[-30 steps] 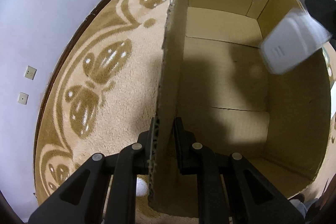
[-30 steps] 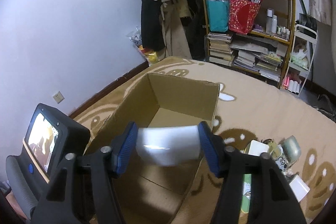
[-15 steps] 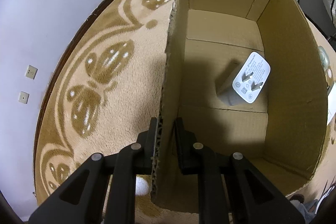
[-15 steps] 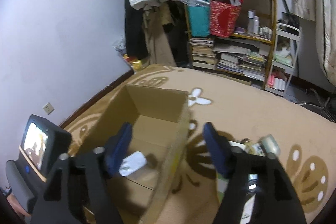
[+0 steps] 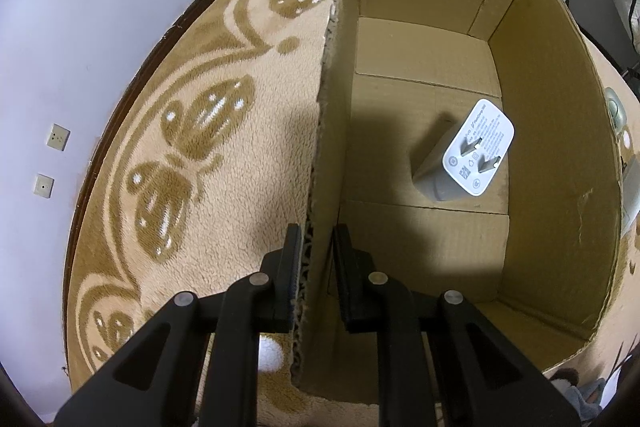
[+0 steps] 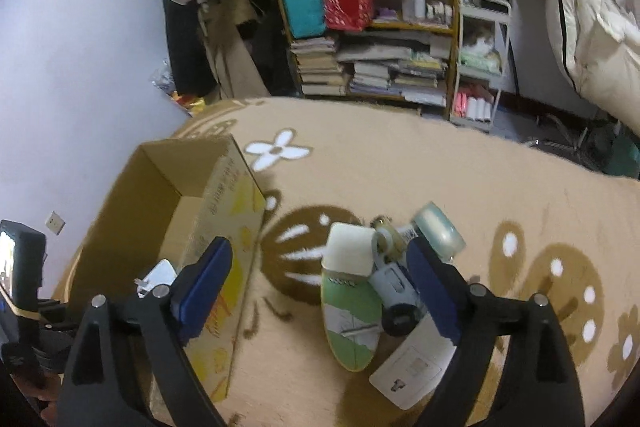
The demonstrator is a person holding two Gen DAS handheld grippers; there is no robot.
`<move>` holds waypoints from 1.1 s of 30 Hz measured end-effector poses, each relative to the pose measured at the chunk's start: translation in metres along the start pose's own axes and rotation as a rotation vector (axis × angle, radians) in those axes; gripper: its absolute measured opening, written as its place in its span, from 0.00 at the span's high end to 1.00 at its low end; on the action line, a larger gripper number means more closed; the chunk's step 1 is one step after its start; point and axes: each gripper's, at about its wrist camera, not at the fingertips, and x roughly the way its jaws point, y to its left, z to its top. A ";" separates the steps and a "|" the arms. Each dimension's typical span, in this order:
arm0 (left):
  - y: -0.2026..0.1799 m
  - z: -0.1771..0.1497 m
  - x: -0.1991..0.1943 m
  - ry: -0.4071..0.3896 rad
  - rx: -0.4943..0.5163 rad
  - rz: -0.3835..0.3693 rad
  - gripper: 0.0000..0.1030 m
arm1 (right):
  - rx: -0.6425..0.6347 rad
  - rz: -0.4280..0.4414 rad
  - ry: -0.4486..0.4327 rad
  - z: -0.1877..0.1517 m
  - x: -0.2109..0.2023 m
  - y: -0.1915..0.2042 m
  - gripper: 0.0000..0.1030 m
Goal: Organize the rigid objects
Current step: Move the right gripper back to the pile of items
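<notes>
At the bottom of the left wrist view, your left gripper (image 5: pixel 316 247) straddles the near side wall of the open brown cardboard box (image 5: pixel 560 187): one black finger sits outside on the carpet side, the other inside, and both press the corrugated edge between them. Inside the box, toward two o'clock from that grip, the white wall charger (image 5: pixel 466 157) lies on the cardboard floor with its two metal prongs and printed face turned up, close to the far side wall.

Your right gripper (image 6: pixel 320 283) is spread wide with nothing between its blue-padded fingers (image 6: pixel 204 279). It hangs over the beige-and-brown patterned carpet (image 6: pixel 400 167), with the box at its nine o'clock; the yellow-printed outer wall faces you, and a corner of the charger shows just behind the left finger. Between one and three o'clock of the gripper lies a cluster of items touching one another: a green-and-white oval board (image 6: pixel 350 323), a cream rectangular block (image 6: pixel 347 247) resting on the board's far end, a grey-blue device with a loop (image 6: pixel 390 279), a pale green rounded case (image 6: pixel 438 231), and a flat white square plate (image 6: pixel 412 367) nearest you.

At twelve o'clock, well apart, stands a wooden bookshelf (image 6: pixel 450 27) crammed with books and bags.
</notes>
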 end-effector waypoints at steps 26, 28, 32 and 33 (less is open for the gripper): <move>-0.003 0.000 -0.002 0.005 -0.004 -0.005 0.84 | 0.145 0.129 0.089 -0.003 0.053 -0.039 0.21; -0.003 0.000 -0.003 0.005 -0.004 -0.005 0.84 | 0.149 0.136 0.104 -0.002 0.060 -0.039 0.24; -0.003 0.000 -0.002 0.004 0.000 0.000 0.84 | 0.173 0.160 0.129 -0.003 0.072 -0.045 0.27; -0.003 0.000 -0.002 0.004 0.000 0.000 0.84 | 0.182 0.169 0.134 -0.003 0.074 -0.047 0.27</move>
